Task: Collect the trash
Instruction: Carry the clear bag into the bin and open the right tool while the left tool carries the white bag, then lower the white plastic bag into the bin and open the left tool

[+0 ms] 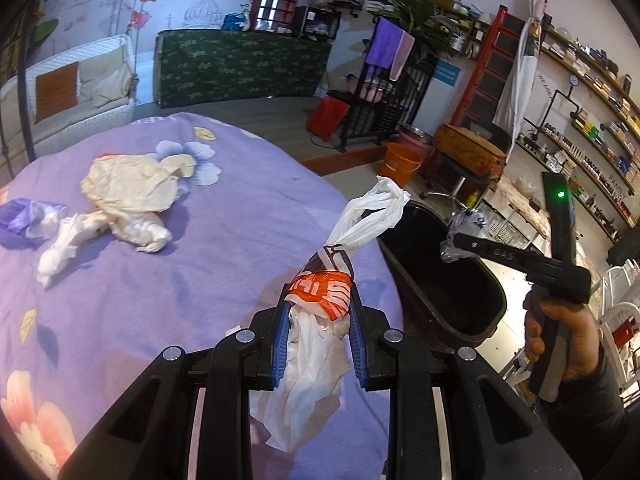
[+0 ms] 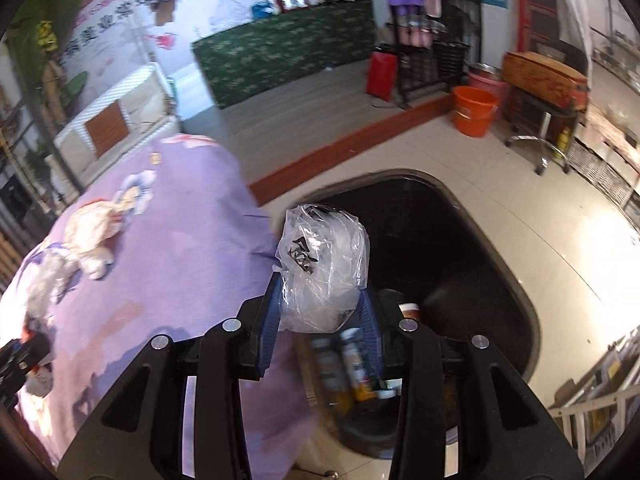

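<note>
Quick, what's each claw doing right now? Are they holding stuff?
Left claw: closed on a white and orange plastic bag.
Right claw: closed on a clear plastic bag, over the black bin.

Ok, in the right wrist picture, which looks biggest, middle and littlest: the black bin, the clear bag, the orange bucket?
1. Black bin.
2. Clear bag, shut in the right gripper; it sits close to the camera, so it looks bigger than it is.
3. Orange bucket, far off.

both grippers, left (image 1: 318,300) and right (image 2: 320,300), clamped, fingers forward.
</note>
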### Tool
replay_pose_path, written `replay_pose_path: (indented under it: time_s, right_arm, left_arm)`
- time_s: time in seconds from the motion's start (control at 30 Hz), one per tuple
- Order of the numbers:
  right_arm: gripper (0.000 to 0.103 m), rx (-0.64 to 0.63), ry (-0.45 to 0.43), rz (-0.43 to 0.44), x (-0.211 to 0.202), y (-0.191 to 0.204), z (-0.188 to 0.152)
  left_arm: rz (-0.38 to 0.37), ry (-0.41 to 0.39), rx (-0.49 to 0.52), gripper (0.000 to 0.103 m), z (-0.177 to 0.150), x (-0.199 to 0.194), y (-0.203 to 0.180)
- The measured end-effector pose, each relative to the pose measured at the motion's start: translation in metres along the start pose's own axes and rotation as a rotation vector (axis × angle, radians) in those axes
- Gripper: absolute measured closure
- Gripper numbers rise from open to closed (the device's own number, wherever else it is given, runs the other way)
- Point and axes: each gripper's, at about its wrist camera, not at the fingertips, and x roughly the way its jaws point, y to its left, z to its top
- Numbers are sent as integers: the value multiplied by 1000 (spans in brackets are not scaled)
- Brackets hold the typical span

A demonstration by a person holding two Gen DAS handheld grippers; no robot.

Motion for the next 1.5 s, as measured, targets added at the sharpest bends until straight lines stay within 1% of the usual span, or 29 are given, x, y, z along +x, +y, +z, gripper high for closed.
replay_pose_path:
  time_s: [0.1,0.17,0.27,0.33,0.4,0.5,0.57,0.63,0.83,0.87,0.9,0.93,1.07,1.37,1.47,1.5]
  right_arm:
    - [66,31,45,-38,17,-14,1]
    - [66,53,72,-48,27,-23,0]
    - [65,56,107,-83,42,-30,-1]
    - [65,74,124,-86,48,-35,-3]
    - [58,79,142,-97,55,-38,-7]
    - [56,84,156,-91,61,-37,-11]
    - [52,85,158,-91,62,-37,-13]
    - [52,91,158,-83,61,-37,-15]
    - [52,93,108,-75,45,-34,-16]
    - [47,94,99,-74,42,-33,-15]
    - [39,96,81,-72,37,-34,-14]
    - [38,97,62,-73,31,-34,-13]
    - [38,100,7,-83,11,-37,-9]
    - [38,144,-59,-86,-18,-51,-3]
    - [38,163,-85,-99,-28,-59,-1]
    - [36,169,-92,-103,-31,-62,0]
  left_arm:
    - [-17,4,13,78,4,6,-9]
    - [-28,8,16,78,8,11,-12]
    - [-42,14,17,78,10,16,-16]
    - [-52,24,16,78,10,19,-17]
    - [-63,32,13,78,9,22,-18]
    - [-65,37,22,78,9,24,-21]
    - [-70,41,22,78,9,26,-21]
    - [-75,46,21,78,7,26,-23]
    - [-102,71,32,78,11,37,-31]
    - [-108,77,36,78,12,40,-34]
    - [-114,83,41,78,13,43,-36]
    - [-119,87,47,78,13,46,-40]
    - [-131,106,89,78,18,60,-57]
    - [-199,155,142,78,29,92,-95]
    - [-202,167,166,78,33,105,-109]
    - [-206,175,170,78,34,109,-113]
